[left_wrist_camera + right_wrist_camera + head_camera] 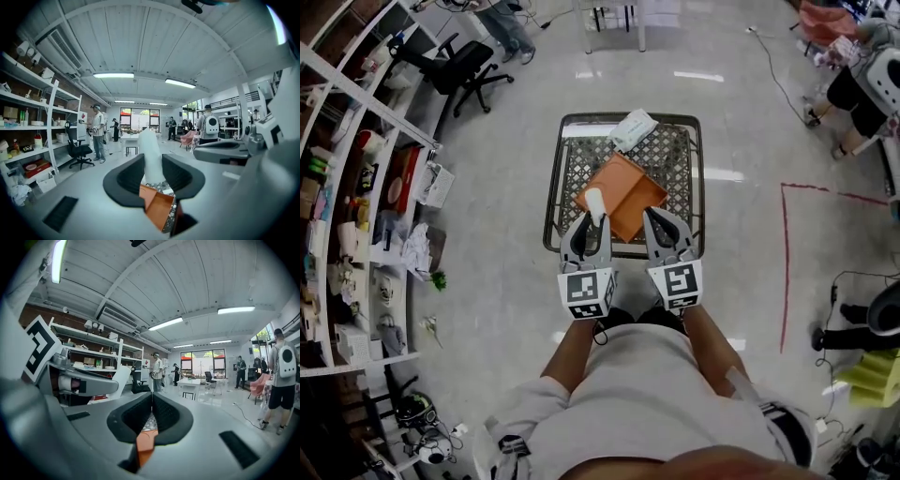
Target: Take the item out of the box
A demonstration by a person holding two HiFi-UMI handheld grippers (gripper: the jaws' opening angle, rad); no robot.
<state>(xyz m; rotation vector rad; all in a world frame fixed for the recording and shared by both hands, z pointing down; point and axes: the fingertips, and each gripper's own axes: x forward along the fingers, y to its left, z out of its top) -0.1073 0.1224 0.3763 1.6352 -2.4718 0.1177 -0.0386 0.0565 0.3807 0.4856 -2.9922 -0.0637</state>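
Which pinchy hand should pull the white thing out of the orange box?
Left. The left gripper is clamped on the white item, which stands above the orange box. The right gripper is shut, seemingly pinching the box's edge.

Box (623,187): near corner hidden under left gripper (592,223) & right gripper (664,223). White item (594,201): lower end lost btw left jaws. Shelves (356,187) cut off at pic edge. Packet (633,128) print too small to read.

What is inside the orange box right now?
Only bare orange floor shows inside the orange box. Its near-left corner is covered by the white item clamped in the left gripper.
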